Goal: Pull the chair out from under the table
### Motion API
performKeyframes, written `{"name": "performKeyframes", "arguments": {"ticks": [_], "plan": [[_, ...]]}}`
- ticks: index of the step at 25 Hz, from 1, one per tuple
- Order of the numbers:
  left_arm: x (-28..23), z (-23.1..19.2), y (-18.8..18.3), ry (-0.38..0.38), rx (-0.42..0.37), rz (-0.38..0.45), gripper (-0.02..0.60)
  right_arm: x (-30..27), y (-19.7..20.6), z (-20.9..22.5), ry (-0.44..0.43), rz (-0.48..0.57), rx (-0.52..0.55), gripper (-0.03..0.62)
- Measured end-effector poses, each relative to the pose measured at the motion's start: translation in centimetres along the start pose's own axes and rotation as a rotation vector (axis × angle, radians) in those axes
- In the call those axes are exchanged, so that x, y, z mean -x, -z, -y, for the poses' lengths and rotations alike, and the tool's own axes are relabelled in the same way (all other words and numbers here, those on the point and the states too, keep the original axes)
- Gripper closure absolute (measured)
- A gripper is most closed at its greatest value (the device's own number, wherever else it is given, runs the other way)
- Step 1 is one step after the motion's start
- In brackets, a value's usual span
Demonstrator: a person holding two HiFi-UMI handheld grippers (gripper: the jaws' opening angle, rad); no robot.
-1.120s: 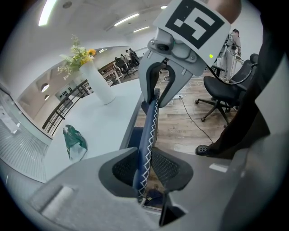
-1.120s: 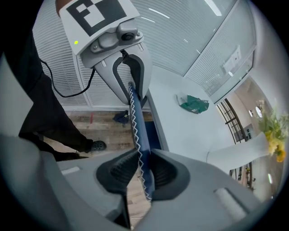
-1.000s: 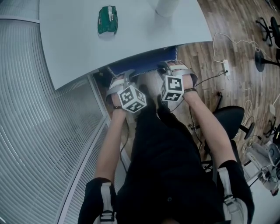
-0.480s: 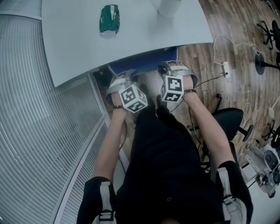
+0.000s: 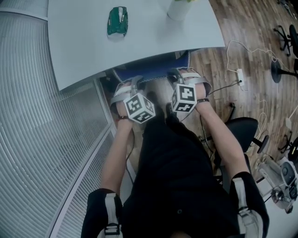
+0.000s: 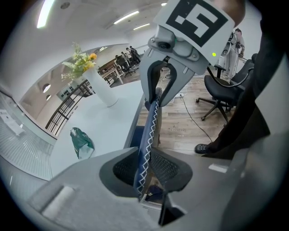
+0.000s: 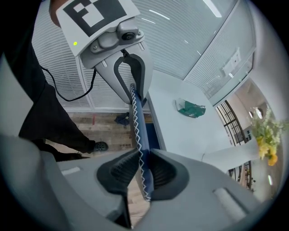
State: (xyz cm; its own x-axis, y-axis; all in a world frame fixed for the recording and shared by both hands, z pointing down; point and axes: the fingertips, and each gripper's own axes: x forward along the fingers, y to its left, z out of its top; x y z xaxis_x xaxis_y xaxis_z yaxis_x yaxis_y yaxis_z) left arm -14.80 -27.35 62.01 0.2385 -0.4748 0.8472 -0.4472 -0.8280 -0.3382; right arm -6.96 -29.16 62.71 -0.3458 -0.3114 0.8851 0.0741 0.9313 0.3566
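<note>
1. Head view. The chair (image 5: 153, 70) is sitting tucked under the near edge of the bench (image 5: 139, 46), with only the blue top rim of its back showing. The left claw (image 5: 132, 82) and right claw (image 5: 182, 74) are gripping that rim side by side. A green bag (image 5: 116, 21) and a vase (image 5: 179, 8) are standing on the bench, well apart from both claws. Risk: the chair may be catching under the bench edge if it is raised while being drawn back, jolting the vase.

2. Left gripper view. The left claw (image 6: 146, 169) is holding its jaws only narrowly parted, its ribbed pads pinching the thin, white-stitched edge of the chair back. Risk: the hold is taking in very little of a slim fabric edge, so a sharp tug is likely to be pulling it free.

3. Right gripper view. The right claw (image 7: 137, 173) is clamping the same stitched edge in the same narrow pinch. Risk: one hand pulling harder would be twisting the chair, and the person's shoe (image 7: 100, 146) is standing close in its path.
</note>
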Motion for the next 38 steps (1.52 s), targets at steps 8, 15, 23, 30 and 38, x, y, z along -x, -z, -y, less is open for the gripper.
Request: {"name": "performKeyframes", "arguments": {"ticks": [8, 15, 23, 30, 38], "plan": [[1.1, 2.7, -0.4, 0.016, 0.004, -0.024, 0.494, 1.5, 0.7, -2.4, -0.020, 0.010, 0.015, 0.516], [2.3, 5.9, -1.5, 0.021, 0.010, -0.051, 0.497, 3.3, 1.9, -4.8, -0.028, 0.030, 0.042, 0.517], [3.6, 10.7, -2.1, 0.023, 0.020, -0.085, 0.499, 5.1, 3.3, -9.3, -0.069, 0.051, 0.094, 0.521], [5.1, 15.3, -3.4, 0.011, 0.040, -0.109, 0.500, 7.5, 5.1, -13.0, -0.087, 0.082, 0.114, 0.522], [6.6, 19.5, -4.3, 0.003, 0.072, -0.133, 0.500, 9.8, 6.3, -16.5, -0.107, 0.108, 0.143, 0.522]]}}
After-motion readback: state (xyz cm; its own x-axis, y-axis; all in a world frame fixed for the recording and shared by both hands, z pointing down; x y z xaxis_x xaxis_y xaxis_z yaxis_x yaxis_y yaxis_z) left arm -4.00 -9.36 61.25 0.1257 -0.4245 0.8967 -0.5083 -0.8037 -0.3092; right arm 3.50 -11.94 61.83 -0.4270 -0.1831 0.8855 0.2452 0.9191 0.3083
